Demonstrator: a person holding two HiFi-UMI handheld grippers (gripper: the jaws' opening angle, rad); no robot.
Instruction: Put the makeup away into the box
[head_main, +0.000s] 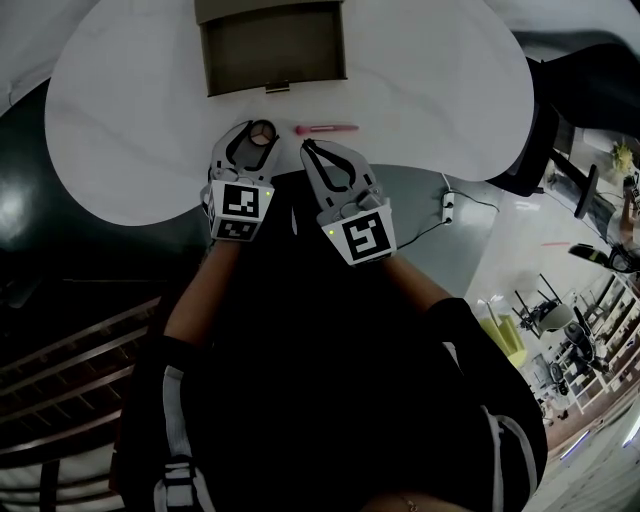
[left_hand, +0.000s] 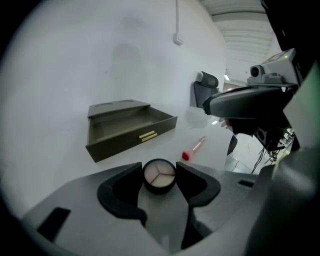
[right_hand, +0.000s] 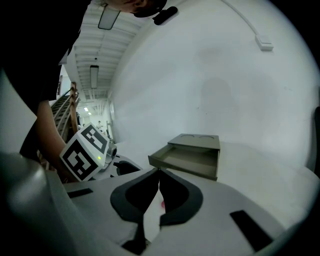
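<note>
The left tongs (left_hand: 159, 169) sat closest to the lens, tilted down at the worktop (head_main: 130, 130) with both pads against the sides of a round compact (left_hand: 159, 177), so they looked clamped on it rather than merely bracketing it. The compact itself lay flat on the white surface near the person's edge, lid off or clear, its three pale wedges facing up; I judged it was gripped across its width because that is the only hold a low disc offers from this angle. Just to its right, not touching, a pink stick (left_hand: 194, 149) lay on its side, its red tip toward the tongs. Beyond both stood the olive box (left_hand: 125, 141), its drawer pulled open toward the person and apparently empty, which suited dropping items in from the front. The right tongs (right_hand: 159, 171) hung beside the left pair, tips together on nothing, seemingly waiting their turn for the stick.
</note>
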